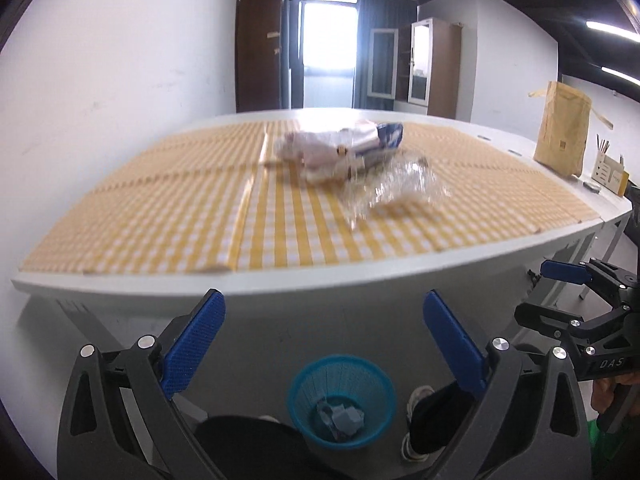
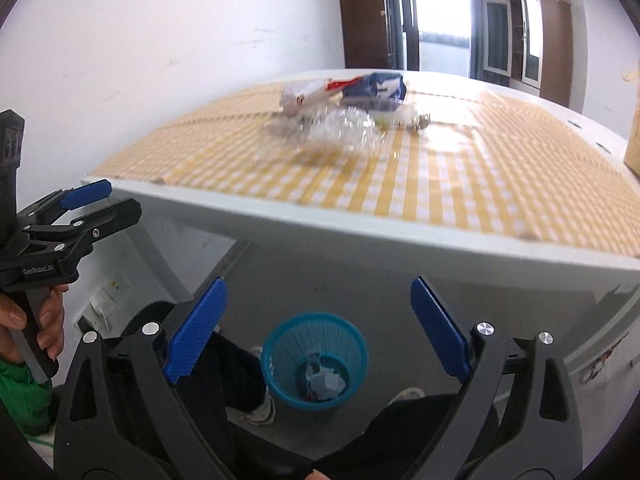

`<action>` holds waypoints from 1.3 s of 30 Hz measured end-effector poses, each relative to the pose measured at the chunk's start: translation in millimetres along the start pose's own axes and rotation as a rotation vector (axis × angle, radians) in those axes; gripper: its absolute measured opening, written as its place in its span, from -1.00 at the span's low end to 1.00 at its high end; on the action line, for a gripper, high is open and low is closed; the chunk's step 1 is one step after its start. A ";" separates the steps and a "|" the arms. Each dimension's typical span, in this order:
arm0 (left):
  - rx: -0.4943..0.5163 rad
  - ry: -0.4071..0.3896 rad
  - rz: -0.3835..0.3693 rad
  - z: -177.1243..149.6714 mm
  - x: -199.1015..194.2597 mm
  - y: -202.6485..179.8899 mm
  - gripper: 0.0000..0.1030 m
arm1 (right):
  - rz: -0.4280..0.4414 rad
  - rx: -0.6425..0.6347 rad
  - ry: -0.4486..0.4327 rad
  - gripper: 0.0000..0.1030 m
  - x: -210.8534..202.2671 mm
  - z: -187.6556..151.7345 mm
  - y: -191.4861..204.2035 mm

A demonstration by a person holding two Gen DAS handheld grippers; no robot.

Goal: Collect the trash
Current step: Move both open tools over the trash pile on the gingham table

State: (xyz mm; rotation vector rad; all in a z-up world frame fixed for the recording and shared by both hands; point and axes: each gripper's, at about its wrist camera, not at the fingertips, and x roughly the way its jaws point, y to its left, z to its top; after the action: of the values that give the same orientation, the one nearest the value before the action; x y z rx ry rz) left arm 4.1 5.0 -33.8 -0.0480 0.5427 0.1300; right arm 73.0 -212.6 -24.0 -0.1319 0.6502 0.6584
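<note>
1. You are facing the big white table with the yellow-and-white checked cloth spread over it; its near edge is running just above and ahead of both pairs of fingers.
2. A tall brown paper bag is standing at the table's far right corner, well apart from your fingers and off to their right.
3. The remaining trash is lying mid-table, well beyond your fingertips: a crumpled white wrapper with a blue-and-red printed end, and just in front of it a crushed clear plastic bottle or film. Blur is hiding which of the two it is.
4. The round blue plastic mesh waste basket is sitting on the floor below and between the fingers of each gripper, with crumpled paper scraps already inside it.
5. Your left gripper is standing released, its blue ribbed pads spread wide with nothing between them.
6. Your right gripper is likewise spread wide and carrying nothing.
7. Judging by this, you are sitting between a drop and the next pick: both tools are free above the basket.
8. The next move is calling for a reach forward over the table edge to the clear plastic piece, the nearest one, closing gently since it looks light and springy.
</note>
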 end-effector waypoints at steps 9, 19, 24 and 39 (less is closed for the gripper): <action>0.007 -0.037 0.002 32.9 0.3 5.7 0.89 | -0.003 0.001 -0.038 0.83 2.2 30.3 -5.4; 0.018 -0.055 -0.009 74.6 23.7 5.2 0.88 | 0.004 0.005 -0.028 0.78 34.0 66.7 -23.5; 0.044 -0.048 -0.010 93.2 41.7 -0.9 0.88 | 0.018 0.018 0.004 0.60 52.8 81.9 -34.4; 0.196 0.051 -0.025 135.8 110.2 -37.2 0.88 | 0.086 0.036 0.095 -0.23 94.9 105.4 -49.9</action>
State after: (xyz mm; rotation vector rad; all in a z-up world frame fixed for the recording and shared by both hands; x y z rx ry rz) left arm 172.1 -8.8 25.7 0.1328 0.6031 0.0507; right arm 215.1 -169.0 -1.3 -0.1021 0.7618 0.7262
